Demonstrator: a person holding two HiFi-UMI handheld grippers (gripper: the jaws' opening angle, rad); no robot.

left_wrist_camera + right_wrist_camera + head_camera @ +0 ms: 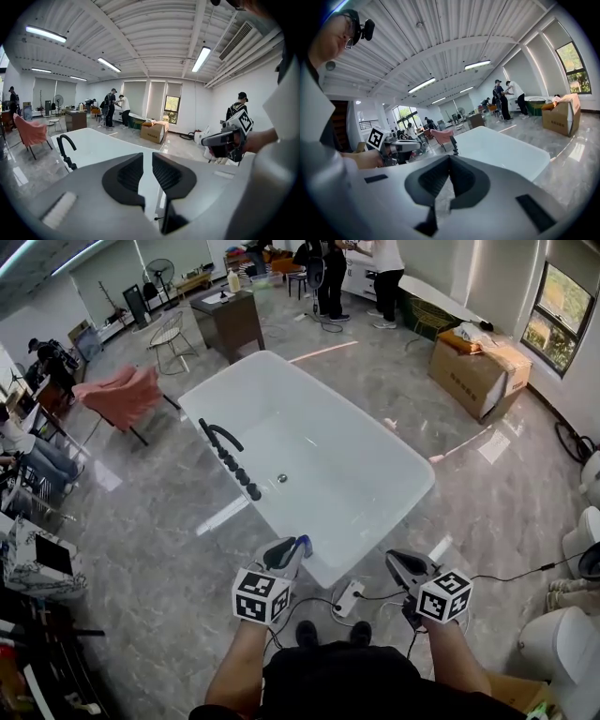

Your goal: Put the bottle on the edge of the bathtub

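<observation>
Facing the near corner of a glossy white rectangular bathtub (389, 451), two grey hand-held tools are raised side by side. The left gripper (291, 547) is seen with its black jaws slightly parted and nothing between them, while the right gripper (403, 563) is seen with its jaw tips pressed together, likewise empty. A black curved faucet (220, 437) is mounted on the bathtub's left rim; where the bottle is cannot be told from any view.

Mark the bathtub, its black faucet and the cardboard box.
bathtub (367, 439): head view, on its right-hand rim.
black faucet (59, 146): left gripper view, on the upright part of its arch.
cardboard box (466, 381): head view, on the side facing the tub.
</observation>
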